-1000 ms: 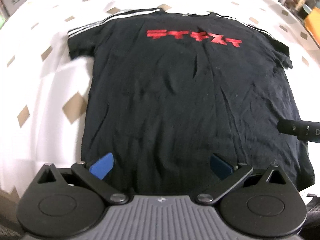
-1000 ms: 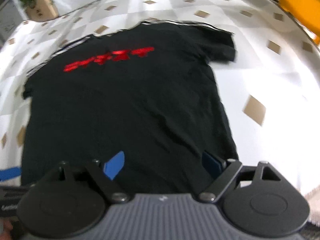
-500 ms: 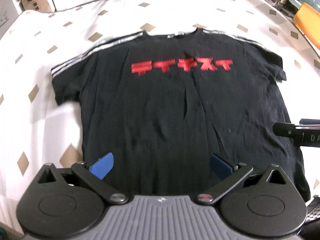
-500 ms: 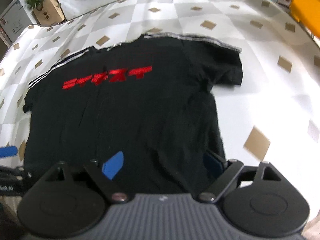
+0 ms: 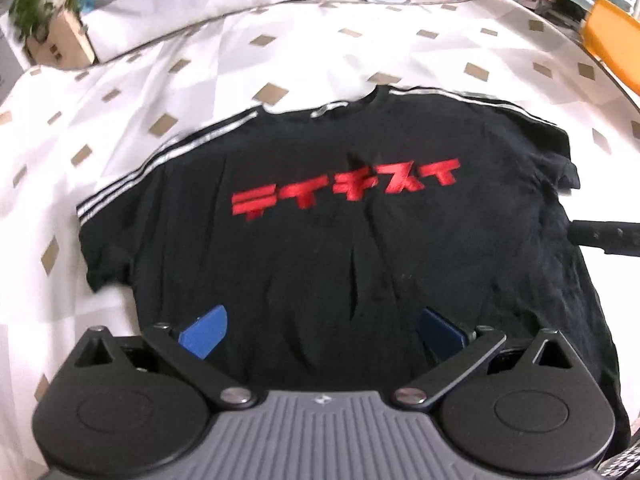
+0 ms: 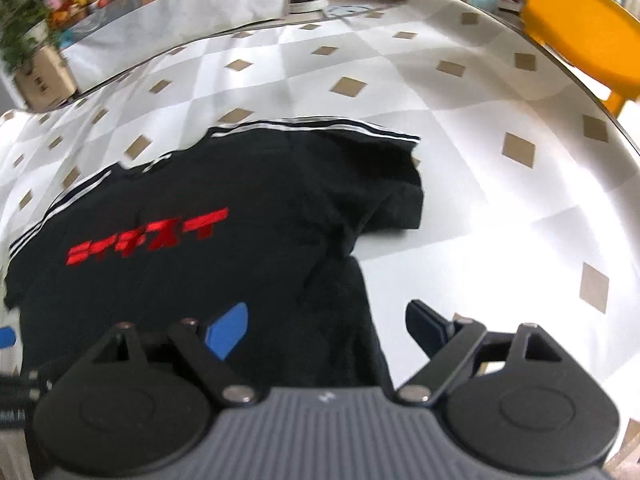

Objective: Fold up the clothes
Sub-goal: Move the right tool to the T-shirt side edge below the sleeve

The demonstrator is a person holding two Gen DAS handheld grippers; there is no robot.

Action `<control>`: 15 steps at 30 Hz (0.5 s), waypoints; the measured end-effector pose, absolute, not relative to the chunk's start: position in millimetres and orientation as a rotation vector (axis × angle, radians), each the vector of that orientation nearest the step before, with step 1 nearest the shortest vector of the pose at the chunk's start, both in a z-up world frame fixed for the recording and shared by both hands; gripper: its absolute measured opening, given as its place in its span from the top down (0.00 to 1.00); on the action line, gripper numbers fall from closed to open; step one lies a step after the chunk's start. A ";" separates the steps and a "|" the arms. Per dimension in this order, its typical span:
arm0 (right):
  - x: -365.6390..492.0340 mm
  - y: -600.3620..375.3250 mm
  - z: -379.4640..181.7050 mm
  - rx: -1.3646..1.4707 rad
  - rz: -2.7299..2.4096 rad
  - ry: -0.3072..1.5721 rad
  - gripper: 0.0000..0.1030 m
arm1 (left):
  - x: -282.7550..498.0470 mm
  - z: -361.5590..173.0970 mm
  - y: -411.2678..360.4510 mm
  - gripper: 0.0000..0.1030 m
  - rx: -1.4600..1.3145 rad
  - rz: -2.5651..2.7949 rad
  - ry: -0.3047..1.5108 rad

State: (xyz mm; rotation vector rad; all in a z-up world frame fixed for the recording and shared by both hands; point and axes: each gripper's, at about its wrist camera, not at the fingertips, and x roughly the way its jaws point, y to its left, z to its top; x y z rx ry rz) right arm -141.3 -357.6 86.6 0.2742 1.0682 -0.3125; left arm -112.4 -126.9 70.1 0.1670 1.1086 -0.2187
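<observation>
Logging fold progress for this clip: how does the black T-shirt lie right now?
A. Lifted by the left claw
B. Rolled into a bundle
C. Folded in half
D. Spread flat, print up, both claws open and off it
D: the T-shirt lies spread, red print up; the left claw and right claw are open, gripping nothing.

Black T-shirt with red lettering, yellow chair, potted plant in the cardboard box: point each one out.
Black T-shirt with red lettering [image 5: 320, 264], left wrist view, mid chest below the print.
Yellow chair [image 6: 580, 32], right wrist view, its seat panel.
Potted plant in the cardboard box [image 5: 36, 4], left wrist view, its green leaves.
</observation>
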 end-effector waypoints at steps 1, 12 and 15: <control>-138.9 -358.8 85.4 0.277 -0.327 1.072 0.16 | -112.2 71.5 -128.4 0.00 0.158 -0.229 1.107; -124.3 -357.0 83.2 0.241 -0.407 1.030 0.16 | -100.0 81.0 -116.5 0.00 -0.025 -0.222 1.104; -118.5 -362.0 82.9 0.232 -0.415 1.005 0.16 | -95.5 80.4 -111.0 0.00 -0.052 -0.188 1.105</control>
